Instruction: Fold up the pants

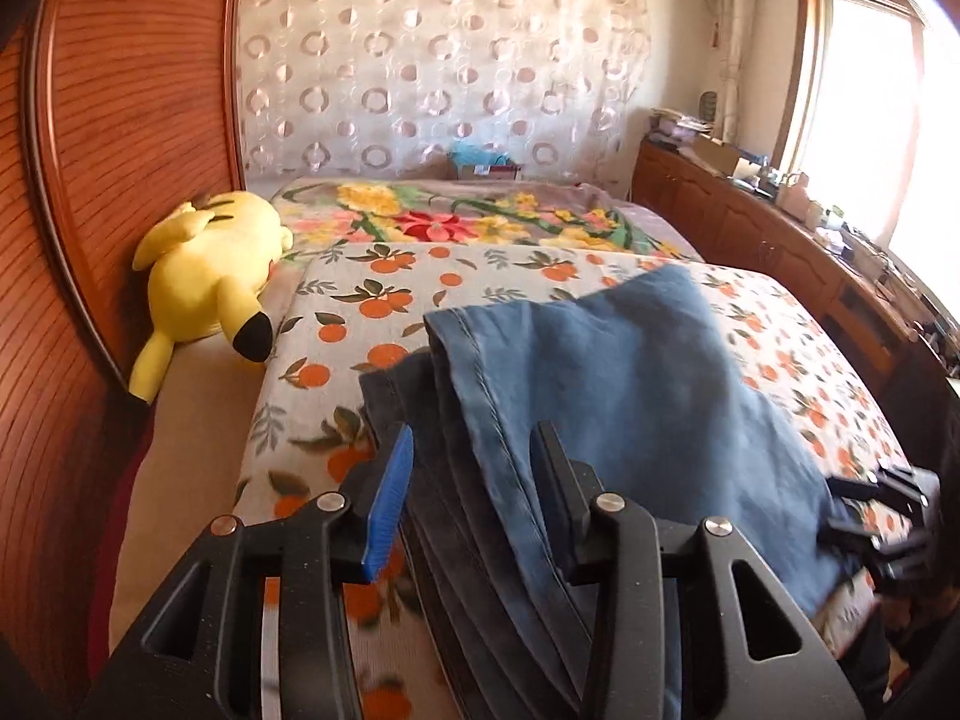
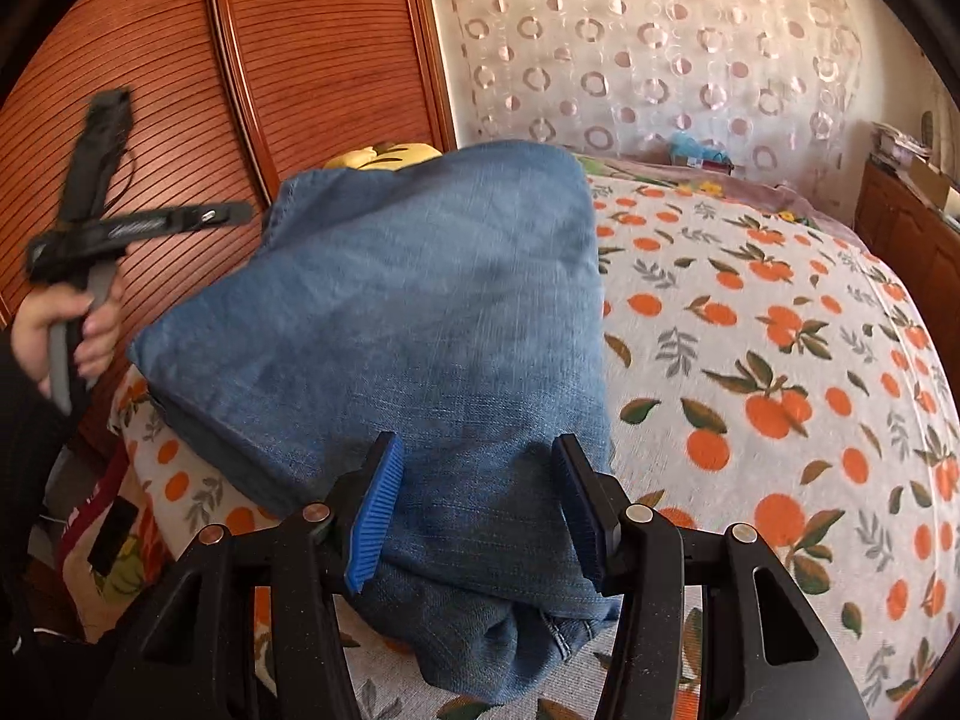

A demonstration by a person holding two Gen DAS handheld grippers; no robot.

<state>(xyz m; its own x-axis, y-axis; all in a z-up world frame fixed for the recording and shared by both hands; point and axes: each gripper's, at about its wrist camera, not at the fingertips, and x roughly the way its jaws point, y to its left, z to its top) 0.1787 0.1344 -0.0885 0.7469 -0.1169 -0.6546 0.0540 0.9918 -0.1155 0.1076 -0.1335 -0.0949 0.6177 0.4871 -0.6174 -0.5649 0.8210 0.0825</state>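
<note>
The pants (image 2: 390, 312), blue denim, were bunched into a thick folded stack on the orange-print blanket (image 2: 780, 360) covering the bed, toward its near edge. In the left wrist view the layered hems and seams of the stack ran down between the two fingers, darker grey-blue layers under the lighter top one.

The right gripper (image 2: 477, 516) had the near end of the denim bundle between its blue pads (image 2: 375, 516), the cloth filling the gap and bulging out underneath, so it looked clamped on the pants. The left gripper (image 1: 474, 486) stood partly open with the folded edges lying in the gap; its pads weren't pressing on the fabric, as far as could be seen.

Over in the right wrist view a hand (image 2: 66, 330) held a grey handle with black straps (image 2: 114, 222), up by the reddish wooden headboard (image 2: 300, 60).

Further out, a yellow plush toy (image 1: 210, 276) lay against the headboard, a floral blanket (image 1: 468, 216) was spread behind the orange one, and a sheer circle-pattern curtain (image 1: 432, 60) hung on the far wall. A cluttered wooden cabinet (image 1: 750, 210) ran under the bright window (image 1: 870, 108).
</note>
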